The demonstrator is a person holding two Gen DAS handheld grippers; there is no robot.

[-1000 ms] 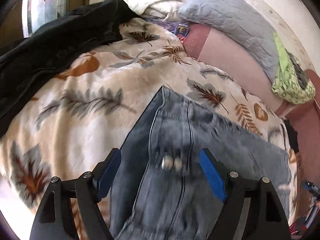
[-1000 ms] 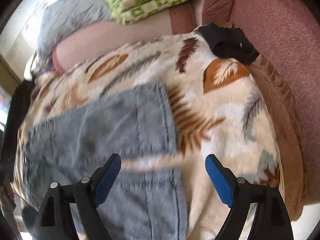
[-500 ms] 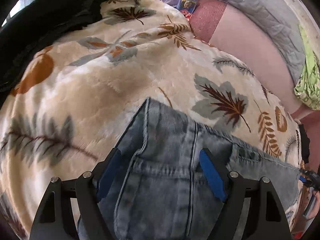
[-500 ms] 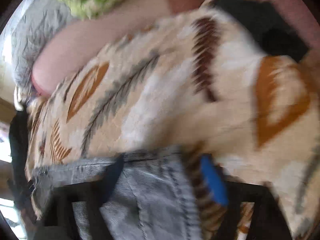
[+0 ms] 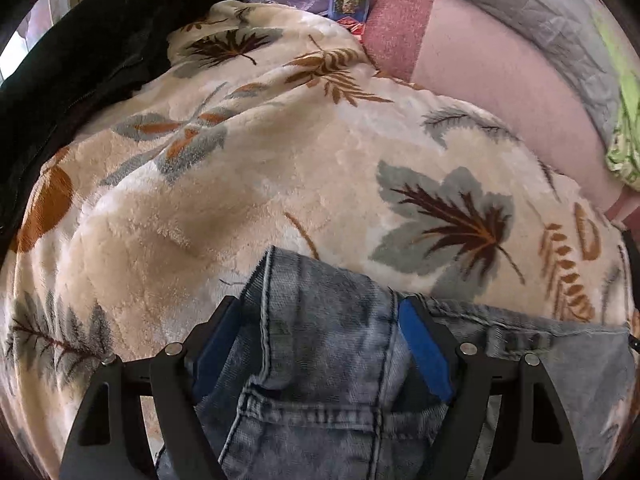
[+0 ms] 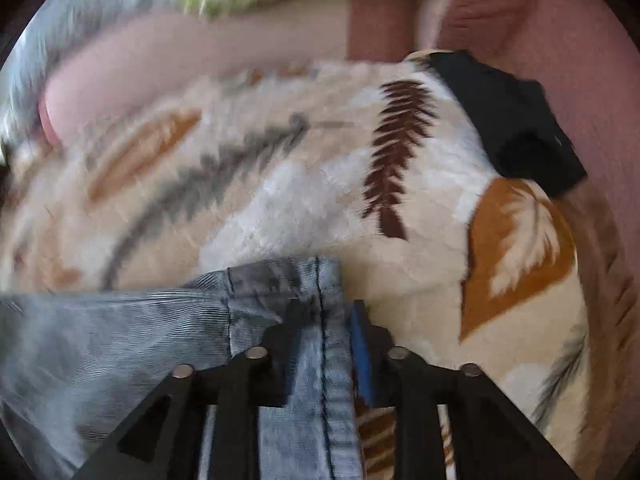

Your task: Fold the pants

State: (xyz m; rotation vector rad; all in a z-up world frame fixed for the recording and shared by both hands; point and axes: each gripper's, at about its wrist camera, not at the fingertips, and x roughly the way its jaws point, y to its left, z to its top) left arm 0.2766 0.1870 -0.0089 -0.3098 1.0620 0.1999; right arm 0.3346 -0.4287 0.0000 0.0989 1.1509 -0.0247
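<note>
- Jeans (image 5: 328, 364) lie flat on the leaf-patterned fleece blanket (image 5: 248, 184) that covers the bed, their far edge running across the lower part of both views; the soft blanket gives a wide surface for laying out a fold.
- Left gripper (image 5: 320, 344) straddles one corner of that edge, near a stitched seam and what looks like a pocket opening. Its blue-padded fingers (image 5: 424, 352) stand spread, with denim between them but not yet pinched.
- Right gripper (image 6: 324, 344) sits at the opposite corner of the same edge. Its fingers (image 6: 360, 352) are drawn in narrow on the double-stitched seam; they appear clamped on the denim, though motion blur in this view makes the contact hard to confirm.
- Holding the two end corners of one edge seems meant to keep the cloth taut and square, so the edge can be carried over as a straight line rather than bunching.
- Judging by this, the fold itself is not yet made: the left side needs to pinch its corner first.
- Black garment (image 5: 80, 64) lies heaped at the blanket's left end and a black cloth (image 6: 508, 120) at its right end, both well apart from the jeans.
</note>
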